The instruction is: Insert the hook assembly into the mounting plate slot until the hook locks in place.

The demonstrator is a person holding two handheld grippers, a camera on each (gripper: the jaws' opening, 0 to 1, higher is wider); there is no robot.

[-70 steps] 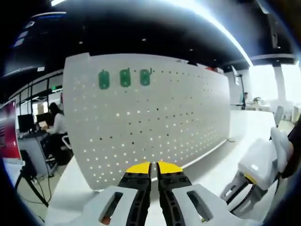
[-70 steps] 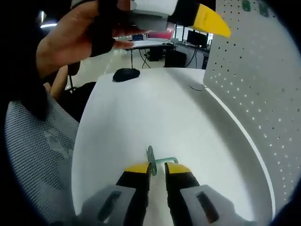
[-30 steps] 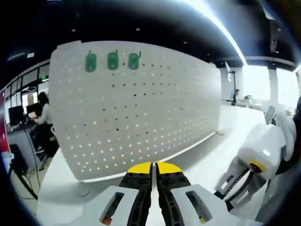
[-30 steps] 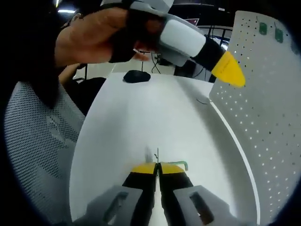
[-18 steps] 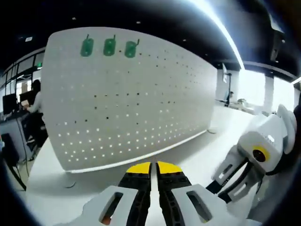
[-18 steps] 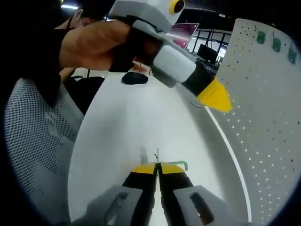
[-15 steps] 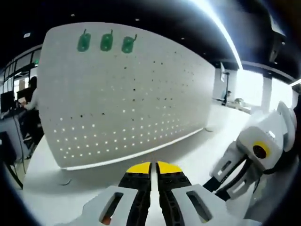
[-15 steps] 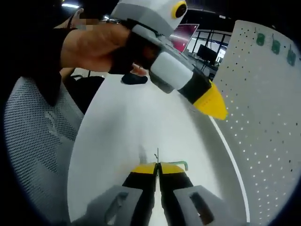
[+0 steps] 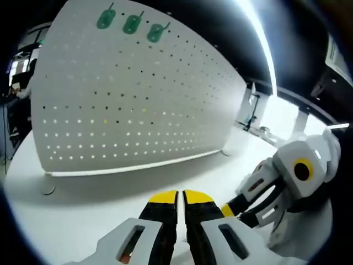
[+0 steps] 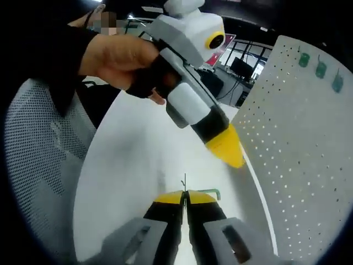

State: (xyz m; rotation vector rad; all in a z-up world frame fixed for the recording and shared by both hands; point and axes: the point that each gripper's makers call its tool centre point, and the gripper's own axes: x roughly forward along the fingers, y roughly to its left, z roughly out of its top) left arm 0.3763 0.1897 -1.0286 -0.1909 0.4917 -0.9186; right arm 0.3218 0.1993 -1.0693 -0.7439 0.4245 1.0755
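Lifted off the desk (image 10: 127,165) since the earlier frames, the hook assembly (image 10: 205,192) sits pinched in the closed right hand-held gripper (image 10: 184,197), its green arm jutting toward 3 o'clock. Empty and closed, the left hand-held gripper (image 9: 177,197) now faces the pegboard (image 9: 138,99) closer. Best to bring the hook squarely to a free hole beside the three green hooks (image 9: 131,24) at 11 o'clock. White desk, open office behind.
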